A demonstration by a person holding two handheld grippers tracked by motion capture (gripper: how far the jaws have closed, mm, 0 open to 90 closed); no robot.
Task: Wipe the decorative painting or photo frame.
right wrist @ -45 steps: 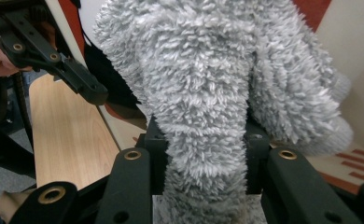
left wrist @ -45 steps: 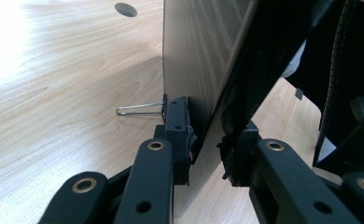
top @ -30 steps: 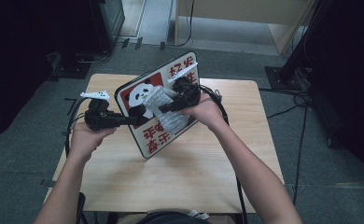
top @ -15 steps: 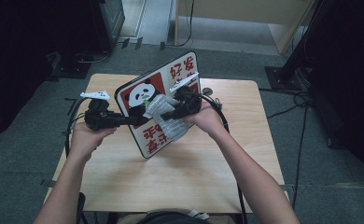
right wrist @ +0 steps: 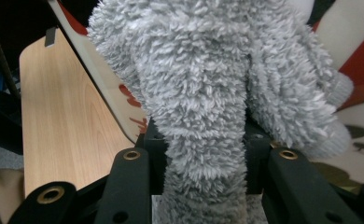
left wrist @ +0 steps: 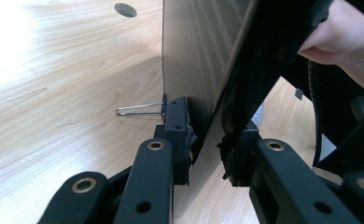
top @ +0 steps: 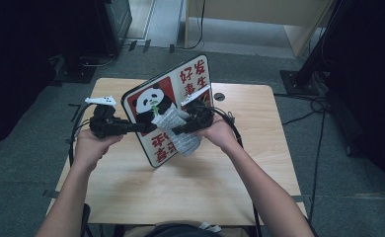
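Right gripper view: right gripper (right wrist: 203,186) clamped on fluffy cloth (right wrist: 208,93); high view: left gripper (top: 142,128) clamped on panda board (top: 168,106).

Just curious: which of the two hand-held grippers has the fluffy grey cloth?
The right gripper: its jaws pinch the grey cloth, while the left gripper clamps the panda board by its edge.

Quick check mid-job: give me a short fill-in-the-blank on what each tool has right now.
1. The left tool is clamped on the edge of the ____ sign board.
2. The right tool grips a fluffy ____ cloth.
3. The cloth rests against the board's ____ face.
4. The board stands tilted on the wooden ____.

Missing words: panda; grey; printed; table
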